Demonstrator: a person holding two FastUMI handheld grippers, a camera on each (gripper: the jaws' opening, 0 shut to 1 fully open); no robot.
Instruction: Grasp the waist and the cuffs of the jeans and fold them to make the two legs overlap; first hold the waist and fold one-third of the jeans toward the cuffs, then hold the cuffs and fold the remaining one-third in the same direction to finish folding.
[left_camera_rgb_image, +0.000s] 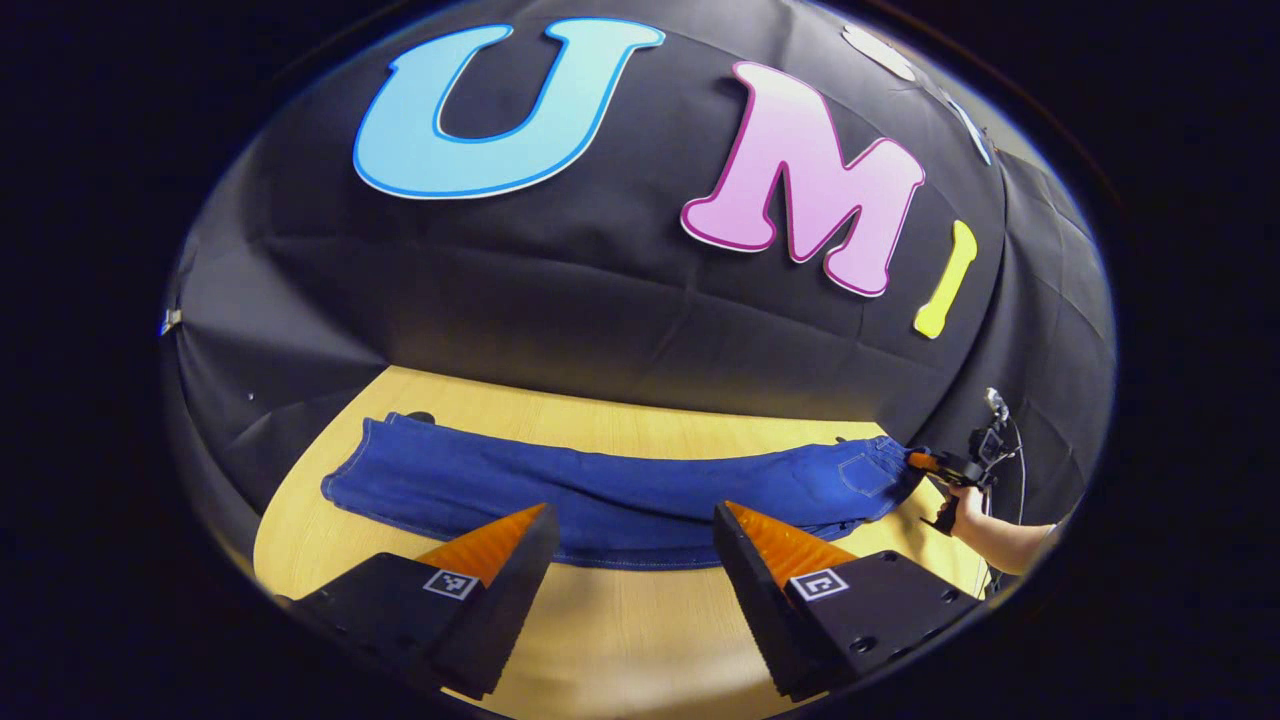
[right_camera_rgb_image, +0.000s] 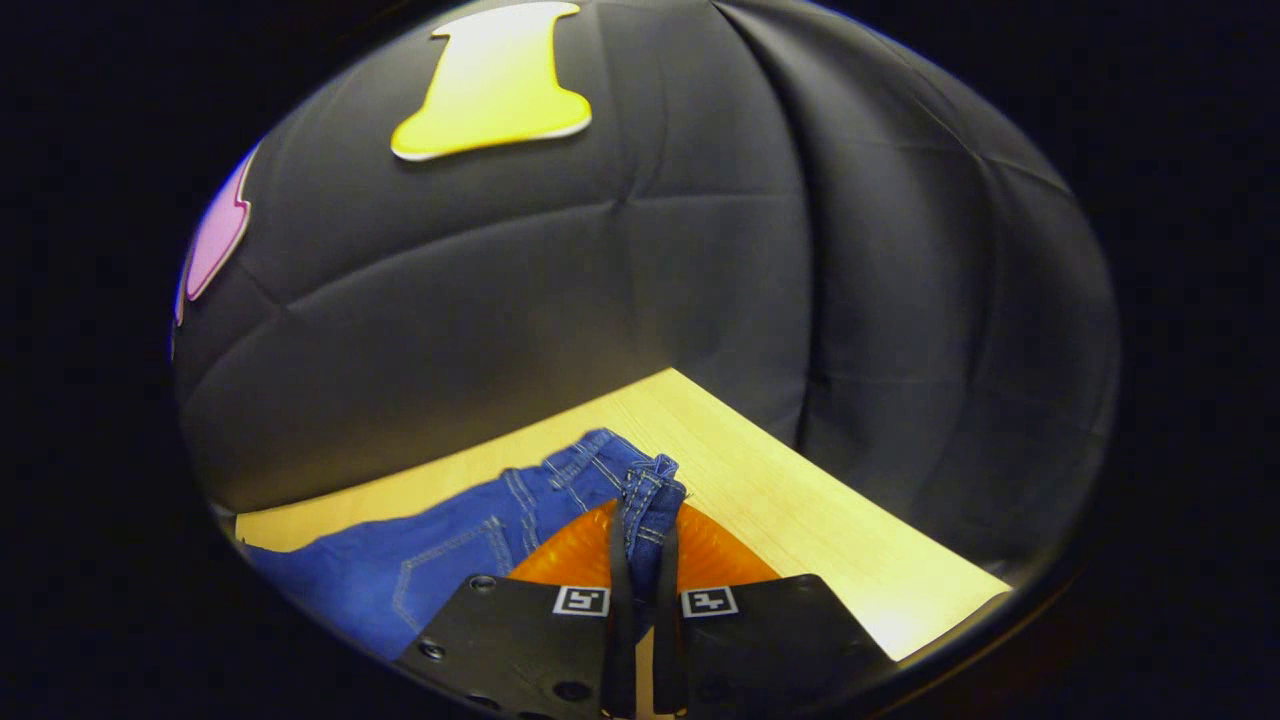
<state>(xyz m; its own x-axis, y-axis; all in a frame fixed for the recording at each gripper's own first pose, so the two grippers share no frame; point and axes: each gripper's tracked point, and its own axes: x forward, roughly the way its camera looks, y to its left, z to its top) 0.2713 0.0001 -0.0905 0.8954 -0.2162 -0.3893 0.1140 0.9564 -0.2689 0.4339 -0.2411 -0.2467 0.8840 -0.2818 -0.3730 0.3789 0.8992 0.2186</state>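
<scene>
Your jeans (left_camera_rgb_image: 600, 490) are stretched flat along the desk (left_camera_rgb_image: 620, 640). Right gripper (right_camera_rgb_image: 645, 540) has its jaws pinching the waist (right_camera_rgb_image: 650, 490); left gripper (left_camera_rgb_image: 635, 530) hangs spread wide over the legs. Denim's floppy and heavyish, so I'd grab thick hems at the cuffs (left_camera_rgb_image: 350, 470).

A pale wooden table (left_camera_rgb_image: 620, 640) runs across the booth, and a black cloth wall (left_camera_rgb_image: 600, 300) hangs creased right behind its far edge. Near the table's far left edge, a small dark spot (left_camera_rgb_image: 421, 417), too small to identify.
</scene>
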